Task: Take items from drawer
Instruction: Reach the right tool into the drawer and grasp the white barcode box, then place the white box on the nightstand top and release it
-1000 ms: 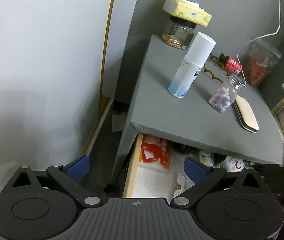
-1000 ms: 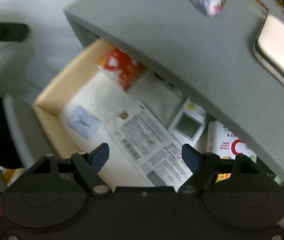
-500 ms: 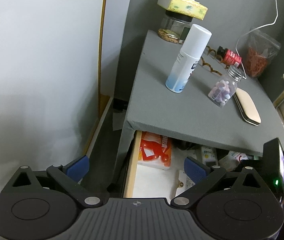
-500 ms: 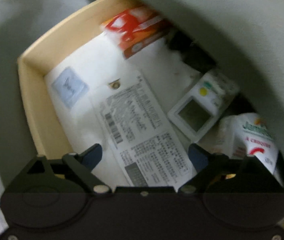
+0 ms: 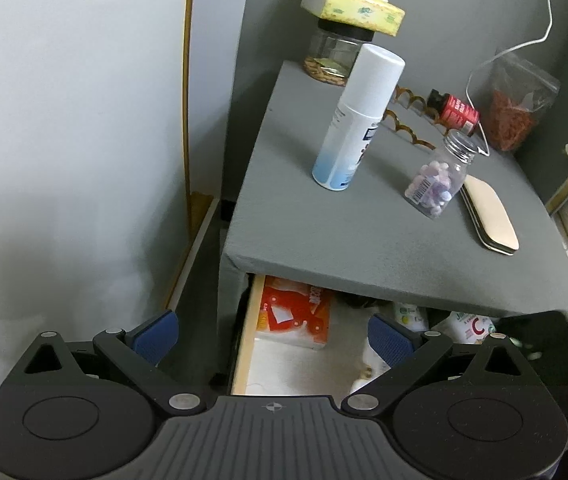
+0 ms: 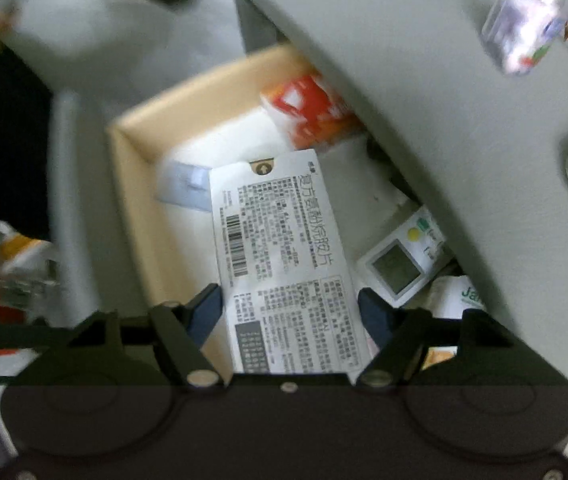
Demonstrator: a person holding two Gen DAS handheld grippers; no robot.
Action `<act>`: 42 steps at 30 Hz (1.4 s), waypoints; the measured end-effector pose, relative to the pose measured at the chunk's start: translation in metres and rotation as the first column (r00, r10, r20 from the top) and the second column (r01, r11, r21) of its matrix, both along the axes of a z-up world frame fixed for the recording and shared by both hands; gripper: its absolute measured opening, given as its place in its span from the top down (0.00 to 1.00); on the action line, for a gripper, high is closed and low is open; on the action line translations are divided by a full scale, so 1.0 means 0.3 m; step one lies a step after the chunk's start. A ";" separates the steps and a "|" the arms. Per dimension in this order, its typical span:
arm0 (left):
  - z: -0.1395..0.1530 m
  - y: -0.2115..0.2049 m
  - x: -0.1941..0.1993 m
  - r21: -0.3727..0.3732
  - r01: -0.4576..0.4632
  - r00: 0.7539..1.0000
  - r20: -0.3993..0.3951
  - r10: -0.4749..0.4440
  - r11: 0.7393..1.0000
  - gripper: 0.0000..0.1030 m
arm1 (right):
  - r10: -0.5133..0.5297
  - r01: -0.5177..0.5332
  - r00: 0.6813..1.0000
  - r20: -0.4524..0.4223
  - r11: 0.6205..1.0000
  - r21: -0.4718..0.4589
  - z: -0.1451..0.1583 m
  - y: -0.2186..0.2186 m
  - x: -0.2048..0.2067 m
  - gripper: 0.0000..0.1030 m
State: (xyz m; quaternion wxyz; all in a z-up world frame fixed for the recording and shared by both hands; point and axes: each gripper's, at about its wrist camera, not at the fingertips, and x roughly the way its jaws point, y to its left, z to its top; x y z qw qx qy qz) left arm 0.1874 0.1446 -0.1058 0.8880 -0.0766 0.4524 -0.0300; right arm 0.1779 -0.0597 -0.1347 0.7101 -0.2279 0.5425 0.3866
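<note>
Both pads of the right tool (image 6: pixel 289 312) flank the white printed packet (image 6: pixel 280 248) in the drawer (image 6: pixel 132 184), closing but not pinching yet. Left tool (image 5: pixel 272 332) hangs wide, empty.

Drawer (image 6: pixel 132 184) pulled open under grey tabletop, light wood walls, white lining; white printed packet (image 6: pixel 284 256) with barcode and dense text on top, long side running front to back; red-orange box (image 6: pixel 311 112) at the back, half under the tabletop; white device with small screen (image 6: pixel 399 264) to the right; white pouch with green lettering (image 6: pixel 459 296) beside it
</note>
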 end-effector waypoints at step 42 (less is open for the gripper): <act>0.025 0.032 -0.120 -0.017 -0.004 0.991 0.136 0.006 1.000 0.03 | -0.829 0.832 0.443 0.341 0.522 0.189 0.248 -0.508 0.134 0.18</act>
